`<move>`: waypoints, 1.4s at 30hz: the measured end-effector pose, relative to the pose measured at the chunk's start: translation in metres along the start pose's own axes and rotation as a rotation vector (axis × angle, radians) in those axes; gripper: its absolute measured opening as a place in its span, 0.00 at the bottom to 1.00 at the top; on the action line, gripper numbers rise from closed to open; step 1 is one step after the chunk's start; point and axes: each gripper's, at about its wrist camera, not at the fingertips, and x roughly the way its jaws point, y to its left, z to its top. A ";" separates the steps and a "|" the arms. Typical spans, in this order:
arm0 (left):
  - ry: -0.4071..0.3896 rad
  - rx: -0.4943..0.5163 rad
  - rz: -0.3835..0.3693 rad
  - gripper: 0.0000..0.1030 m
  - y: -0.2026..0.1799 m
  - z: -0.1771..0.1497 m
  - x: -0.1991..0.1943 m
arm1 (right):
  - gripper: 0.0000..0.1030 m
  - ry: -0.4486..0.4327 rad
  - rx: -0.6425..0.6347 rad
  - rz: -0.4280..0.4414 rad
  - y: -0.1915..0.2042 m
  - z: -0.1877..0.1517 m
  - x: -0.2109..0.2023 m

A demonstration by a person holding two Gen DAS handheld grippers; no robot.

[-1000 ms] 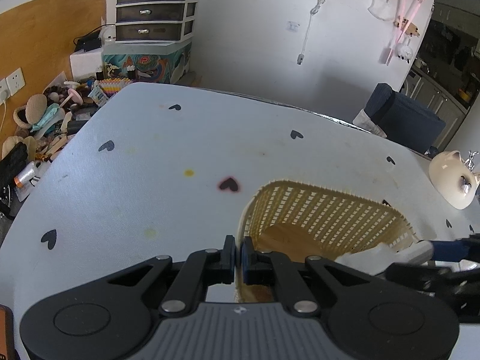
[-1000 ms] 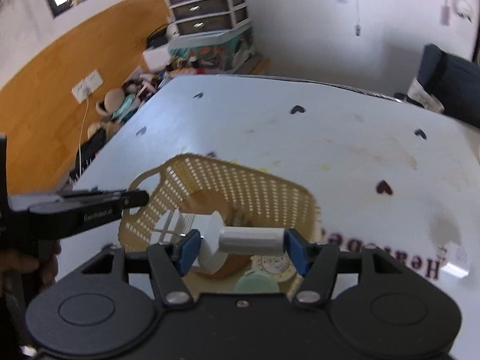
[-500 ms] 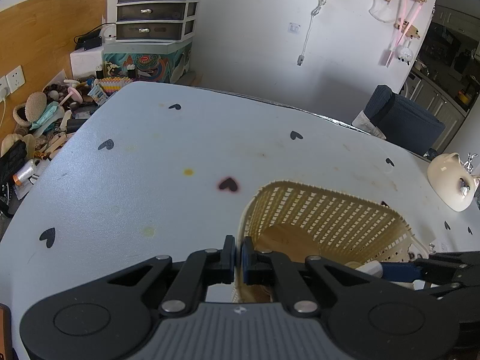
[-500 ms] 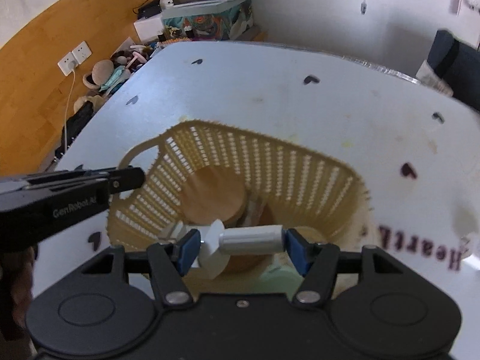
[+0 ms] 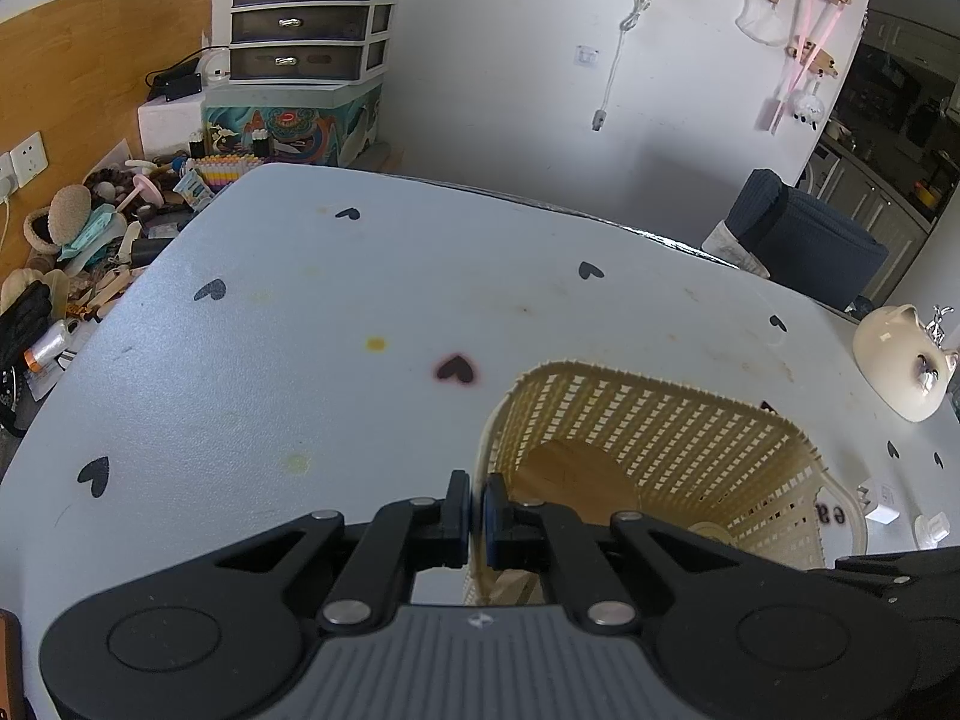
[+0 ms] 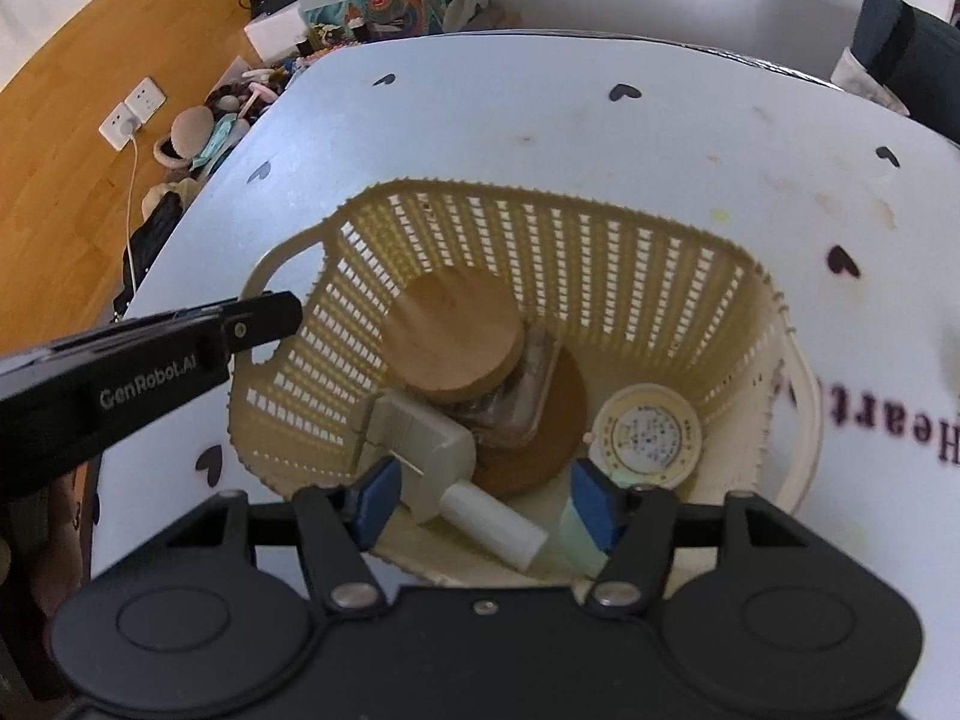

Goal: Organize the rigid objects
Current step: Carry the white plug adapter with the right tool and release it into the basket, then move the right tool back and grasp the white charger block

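we note the left gripper (image 5: 474, 507) clamped on the basket (image 5: 672, 414) rim; the right gripper (image 6: 483, 495) stands parted around the white brush (image 6: 432, 456) — pad contact unclear. next: withdraw.

One basket (image 6: 600, 252) holds two wooden discs (image 6: 456, 342) (stacked askew), one white brush (image 6: 432, 456), one round tin (image 6: 648, 435).

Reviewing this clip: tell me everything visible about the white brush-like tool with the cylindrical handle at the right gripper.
The white tool looks like matte plastic: a flat, boxy, slotted head joined to a plain round handle. It lies tilted inside the cream basket, head toward the round wooden lid, handle end toward the camera beside a pale green item. It sits between the blue fingers of the right gripper, which no longer seem to clamp it; real contact cannot be judged. Its underside is hidden.
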 end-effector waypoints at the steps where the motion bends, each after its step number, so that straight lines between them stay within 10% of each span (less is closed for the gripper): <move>1: 0.000 -0.001 0.000 0.04 0.000 0.000 0.000 | 0.61 0.000 0.002 0.002 0.000 0.000 -0.001; 21: 0.001 0.004 0.005 0.04 0.001 0.000 0.001 | 0.67 -0.062 0.024 0.056 -0.004 -0.002 -0.033; 42: 0.002 0.006 0.008 0.04 0.001 0.000 0.001 | 1.00 -0.218 0.076 -0.019 -0.046 -0.012 -0.093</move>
